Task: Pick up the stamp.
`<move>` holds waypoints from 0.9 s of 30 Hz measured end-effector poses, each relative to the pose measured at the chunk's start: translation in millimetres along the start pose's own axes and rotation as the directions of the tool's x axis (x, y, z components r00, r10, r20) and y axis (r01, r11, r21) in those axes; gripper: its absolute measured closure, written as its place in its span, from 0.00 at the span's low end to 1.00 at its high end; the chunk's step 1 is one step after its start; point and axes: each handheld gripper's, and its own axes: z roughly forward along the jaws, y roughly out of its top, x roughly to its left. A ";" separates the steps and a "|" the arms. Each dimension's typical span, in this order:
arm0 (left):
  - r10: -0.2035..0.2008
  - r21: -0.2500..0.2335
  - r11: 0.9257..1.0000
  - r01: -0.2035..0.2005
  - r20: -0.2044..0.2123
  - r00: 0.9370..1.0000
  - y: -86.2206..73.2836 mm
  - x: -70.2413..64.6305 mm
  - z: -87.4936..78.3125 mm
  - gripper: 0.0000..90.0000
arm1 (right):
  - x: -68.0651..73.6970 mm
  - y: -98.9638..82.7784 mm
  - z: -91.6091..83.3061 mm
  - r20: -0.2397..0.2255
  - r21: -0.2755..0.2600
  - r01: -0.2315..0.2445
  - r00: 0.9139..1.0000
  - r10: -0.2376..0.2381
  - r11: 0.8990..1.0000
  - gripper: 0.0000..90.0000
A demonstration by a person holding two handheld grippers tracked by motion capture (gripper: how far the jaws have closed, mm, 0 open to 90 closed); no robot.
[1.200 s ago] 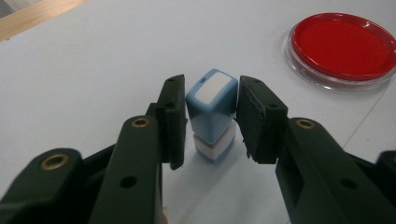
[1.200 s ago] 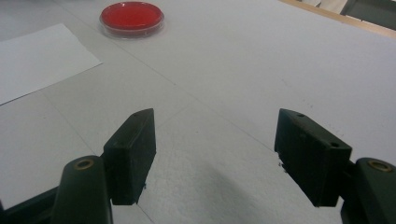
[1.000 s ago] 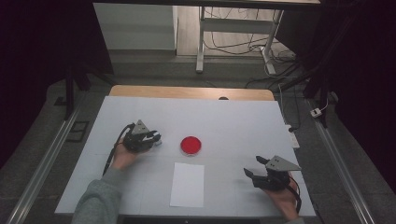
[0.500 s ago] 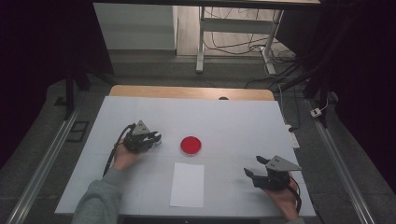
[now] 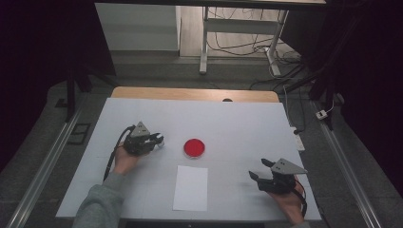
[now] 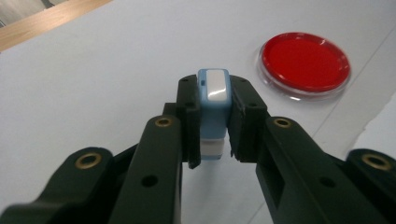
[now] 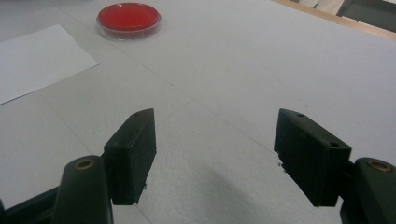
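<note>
Left gripper view is showing the left tongs [image 6: 211, 140] clamping a small blue-and-white plastic stamp block [image 6: 213, 100]; in the high view it's a pale speck at the tips. Stamp is sitting at 9 o'clock of the round red ink pad dish [image 5: 194, 147] on the white tabletop [image 5: 247, 123]. Left hand [image 5: 124, 159] is lying low, pointing at 3 o'clock. Right tongs [image 7: 215, 154] are gaping wide, holding nothing, near the white paper sheet [image 5: 190, 188]. Left tongs have just been closing on the stamp; the right hand is staying put.

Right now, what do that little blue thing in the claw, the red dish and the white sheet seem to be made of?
The blue block in the left claw looks like smooth plastic: its white top is glossy. The red dish seems clear plastic or glass, with a see-through rim catching light around a matte red filling. The white sheet looks like plain paper: flat, thin, matte.
</note>
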 end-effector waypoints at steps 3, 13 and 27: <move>-0.016 -0.015 1.000 0.016 0.007 1.000 2.4 -3.5 -5.0 0.84 | -0.3 0.0 -0.1 -0.001 -0.003 0.000 1.000 0.000 1.000 0.33; -0.026 -0.055 0.998 0.027 0.012 1.000 7.6 -12.5 -23.7 0.84 | 0.2 0.3 -0.4 0.000 -0.005 0.004 1.000 -0.004 1.000 0.33; -0.048 -0.110 0.993 0.052 0.041 0.998 10.4 -19.9 -40.1 0.84 | 0.4 0.4 -0.4 0.000 -0.010 0.003 1.000 -0.003 1.000 0.33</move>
